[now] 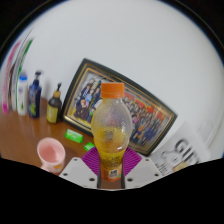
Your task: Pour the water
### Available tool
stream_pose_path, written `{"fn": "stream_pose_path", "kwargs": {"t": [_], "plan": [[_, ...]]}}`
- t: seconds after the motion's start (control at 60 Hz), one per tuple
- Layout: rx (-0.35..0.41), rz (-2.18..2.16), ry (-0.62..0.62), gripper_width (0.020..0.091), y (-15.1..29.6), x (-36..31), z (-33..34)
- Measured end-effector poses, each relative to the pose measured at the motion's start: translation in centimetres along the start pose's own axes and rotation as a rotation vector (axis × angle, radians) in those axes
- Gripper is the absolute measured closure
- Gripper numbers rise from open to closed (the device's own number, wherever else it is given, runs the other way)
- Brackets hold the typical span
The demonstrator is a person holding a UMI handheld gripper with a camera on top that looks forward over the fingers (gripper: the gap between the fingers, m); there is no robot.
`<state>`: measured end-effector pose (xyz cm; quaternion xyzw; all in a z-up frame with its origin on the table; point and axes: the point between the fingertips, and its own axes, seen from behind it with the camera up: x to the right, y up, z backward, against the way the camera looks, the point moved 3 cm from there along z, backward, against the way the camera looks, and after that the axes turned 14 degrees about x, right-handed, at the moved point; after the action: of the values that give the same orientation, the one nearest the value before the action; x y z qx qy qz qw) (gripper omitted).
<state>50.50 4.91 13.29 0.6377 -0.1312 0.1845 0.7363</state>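
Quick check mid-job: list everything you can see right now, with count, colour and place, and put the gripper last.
bottle: 1, clear with orange cap and yellow-orange drink, upright between the fingers
cup: 1, pink, on the table left of the bottle
green item: 1, small, on the table between cup and bottle, beyond them
framed photo: 1, dark frame, leaning against the wall behind the bottle
back bottles: about four, white, dark and yellowish, along the wall at the far left
printed sheet: 1, white with dark letters, right of the bottle
table: 1, brown wood
gripper: 1, light fingers with purple pads, closed on the bottle's lower part
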Motion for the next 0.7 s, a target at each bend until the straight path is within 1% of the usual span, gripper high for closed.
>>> {"fn": "stream_pose_path", "kwargs": {"t": [0.117,0.167,0.267,0.4,0.417,0.433,0.467,0.55,0.583,0.6,0.633,0.65,0.7], "plan": [[-0.011,-0.331,0.044,0.0844,-2.8,-1.3,-1.4],[-0.003,-0.426,0.072,0.0844,-4.2,-2.3,-1.9],[-0.004,-0.477,0.109,0.0845,-7.6,-3.7,-3.4],[-0.017,-0.535,0.126,0.0841,-11.0,-5.5,-4.2],[-0.02,-0.537,0.127,0.0832,-11.5,-5.6,-4.3],[0.007,-0.543,0.122,0.0833,-11.1,-5.5,-4.2],[0.028,-0.537,0.125,0.0833,-11.3,-5.4,-4.2],[0.071,-0.513,0.134,0.0776,-11.3,-5.6,-3.9],[0.083,-0.502,0.133,0.0743,-11.3,-5.6,-3.8],[0.086,-0.497,0.133,0.0701,-11.3,-5.6,-3.7],[0.083,-0.487,0.133,0.0652,-11.4,-5.7,-3.7],[0.069,-0.483,0.134,0.0621,-11.6,-5.7,-3.6],[0.006,-0.486,0.147,0.0429,-12.4,-6.3,-3.3]]}}
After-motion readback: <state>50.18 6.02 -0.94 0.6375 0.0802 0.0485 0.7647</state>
